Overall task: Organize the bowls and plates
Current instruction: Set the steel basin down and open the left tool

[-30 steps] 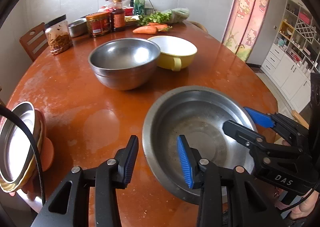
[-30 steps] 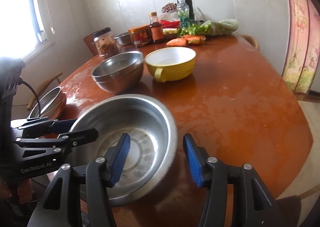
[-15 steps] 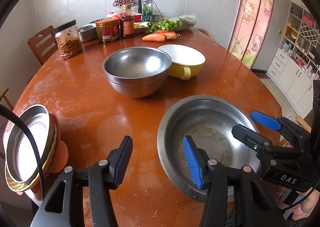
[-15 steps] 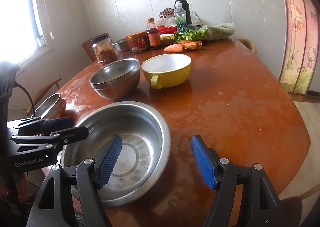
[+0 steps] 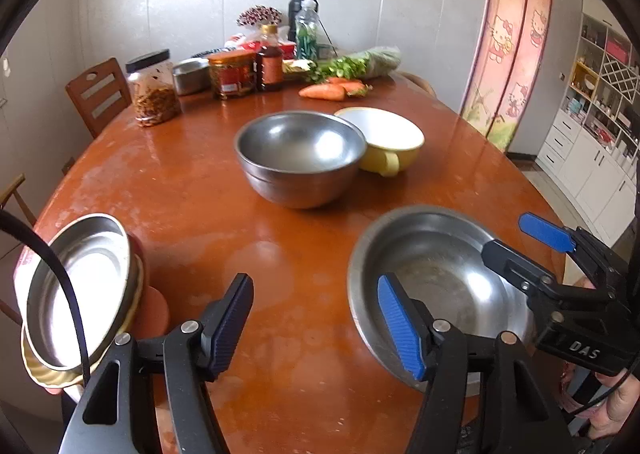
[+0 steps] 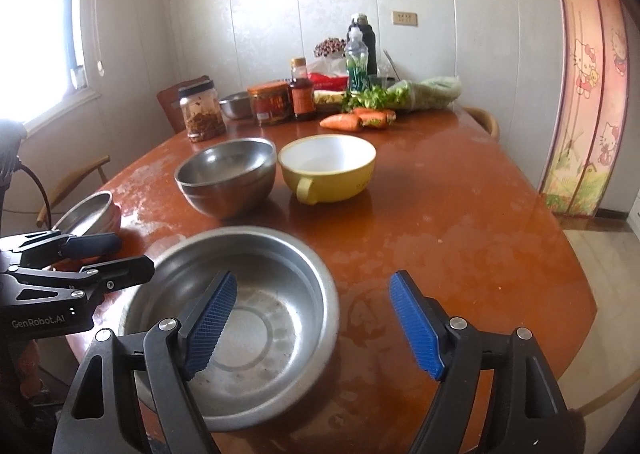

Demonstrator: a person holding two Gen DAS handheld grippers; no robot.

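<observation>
Looking low across the table from its near edge.
Both seeing the big metal pan close up.

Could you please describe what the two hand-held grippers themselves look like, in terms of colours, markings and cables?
Both are black, angular frames with silver pivot bolts and ribbed blue finger pads. The left hand-held gripper reads "GenRobot.AI" in white on its side in the right wrist view, and a black cable curves beside it. The right hand-held gripper carries white "DAS" lettering in the left wrist view. No sleeves show.
</observation>
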